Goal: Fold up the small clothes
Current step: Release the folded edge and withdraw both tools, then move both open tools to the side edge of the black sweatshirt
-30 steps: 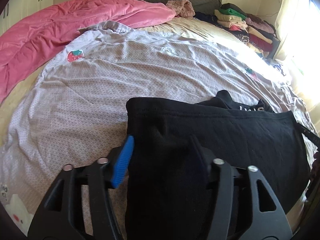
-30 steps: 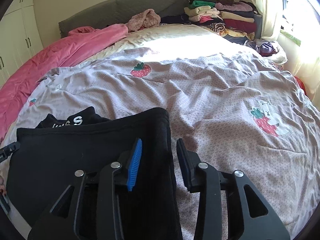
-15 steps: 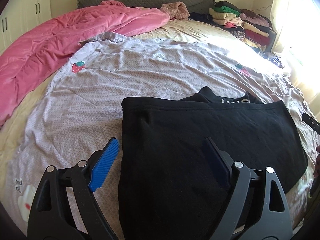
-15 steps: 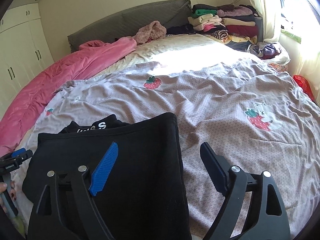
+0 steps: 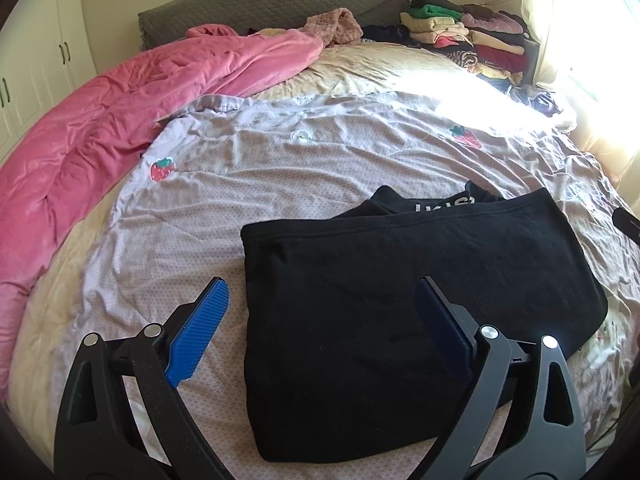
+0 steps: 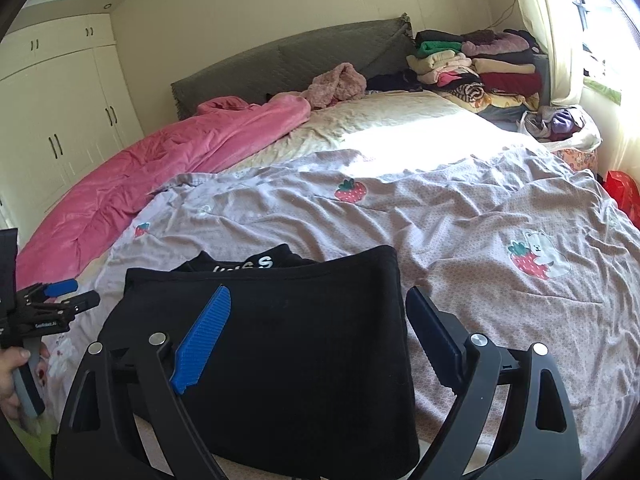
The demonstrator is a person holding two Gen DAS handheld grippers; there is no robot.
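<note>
The folded black knit garment (image 5: 400, 292) is lying flat on the lilac strawberry-print bedsheet (image 5: 248, 184), near the front edge of the bed. A strip of white lettering (image 6: 248, 266) is showing at its far edge; only a final "S" is reading clearly in the right wrist view, the rest is partly covered.

The left gripper (image 5: 320, 312) is hovering above the garment's left part with its jaws spread wide, holding nothing. Its blue ribbed pad (image 5: 198, 336) is sitting over the sheet, its dark pad (image 5: 440, 332) over the black cloth. Whether either tip is touching fabric I cannot tell.

The right gripper (image 6: 318, 324) is likewise spread wide and gripping nothing, straddling the garment's right edge. In the right wrist view the left gripper is appearing at the left border, a hand (image 6: 10, 376) wrapping its handle.

Farther out, a pink quilted blanket (image 5: 120, 112) is bunching along the left side, and a stack of folded clothes (image 6: 476, 68) is sitting by the grey padded headboard (image 6: 292, 60).
</note>
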